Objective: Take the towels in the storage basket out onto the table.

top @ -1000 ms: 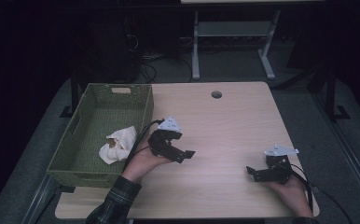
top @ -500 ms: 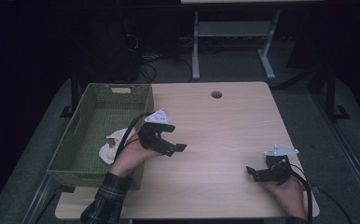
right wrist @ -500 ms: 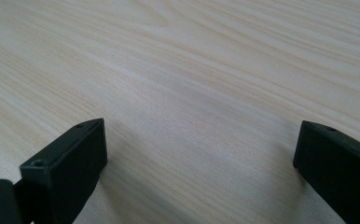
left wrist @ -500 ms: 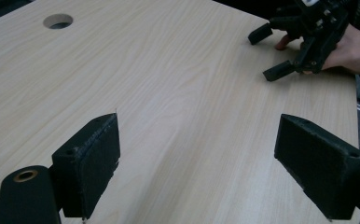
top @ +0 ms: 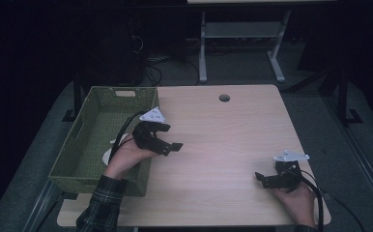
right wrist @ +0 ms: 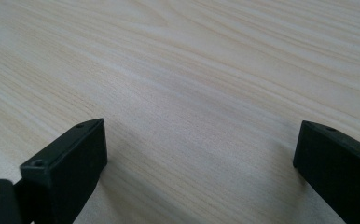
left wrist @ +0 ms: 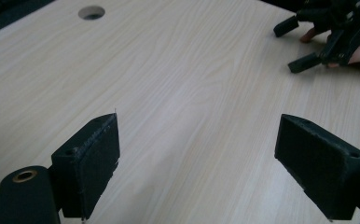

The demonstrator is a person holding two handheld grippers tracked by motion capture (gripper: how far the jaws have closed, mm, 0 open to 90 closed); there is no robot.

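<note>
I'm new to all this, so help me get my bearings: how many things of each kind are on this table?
Black handheld grippers: 2, the left gripper and the right gripper.
Green woven basket: 1.
White crumpled cloth in the basket: 1.
Total: 4 things on the wooden table.

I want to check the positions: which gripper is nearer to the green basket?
Left. The left gripper is just beside the green basket at its right rim; the right gripper rests far across the table.

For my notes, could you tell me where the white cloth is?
High view, left side: the white cloth lies inside the green basket, partly hidden behind the left hand.
</note>
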